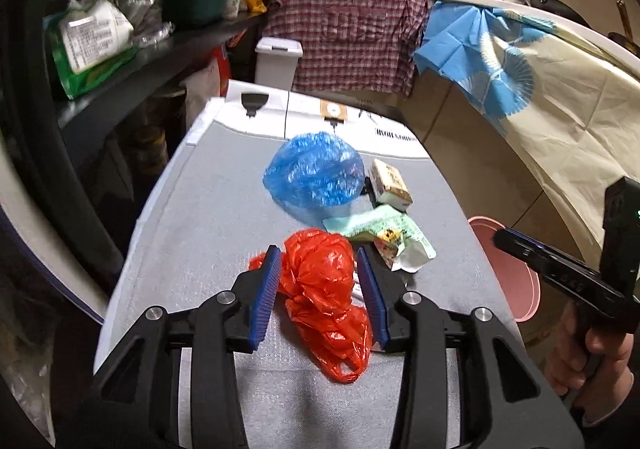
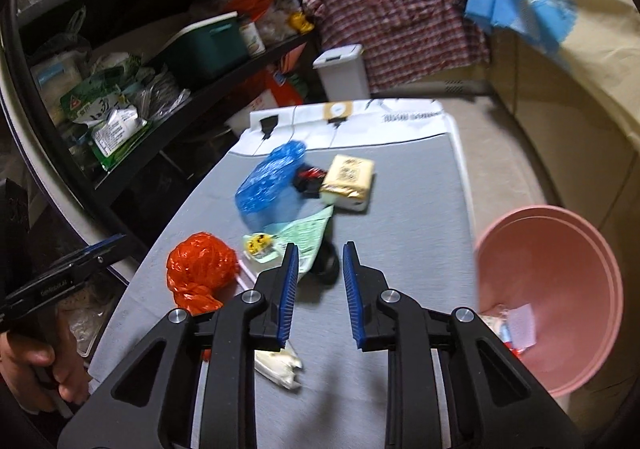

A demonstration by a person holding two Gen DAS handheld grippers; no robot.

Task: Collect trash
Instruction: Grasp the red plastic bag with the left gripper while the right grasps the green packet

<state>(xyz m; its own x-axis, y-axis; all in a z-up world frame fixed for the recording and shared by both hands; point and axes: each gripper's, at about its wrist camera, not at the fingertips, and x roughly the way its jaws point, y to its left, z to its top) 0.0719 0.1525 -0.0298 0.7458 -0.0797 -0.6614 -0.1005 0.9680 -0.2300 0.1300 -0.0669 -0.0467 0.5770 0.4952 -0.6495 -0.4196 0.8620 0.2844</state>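
Observation:
Trash lies on a grey-covered board [image 1: 200, 229]: a crumpled red plastic bag [image 1: 324, 289] [image 2: 200, 269], a blue plastic bag [image 1: 316, 173] [image 2: 268, 181], a tan packet [image 1: 390, 183] [image 2: 350, 177] and a pale green wrapper [image 1: 384, 229] [image 2: 308, 229]. My left gripper [image 1: 320, 281] is open. The red bag shows between its blue pads and rests on the board. My right gripper [image 2: 320, 277] is open and holds nothing. A dark round thing [image 2: 326, 265] lies just past its tips. A white crumpled scrap [image 2: 280, 365] lies under it.
A pink bin [image 2: 560, 249] [image 1: 516, 281] with some scraps inside stands off the board's right edge. A black shelf [image 1: 160, 49] full of goods runs along the left. A white lidded bin [image 1: 278, 61] and a plaid cloth [image 1: 352, 21] lie beyond the far end.

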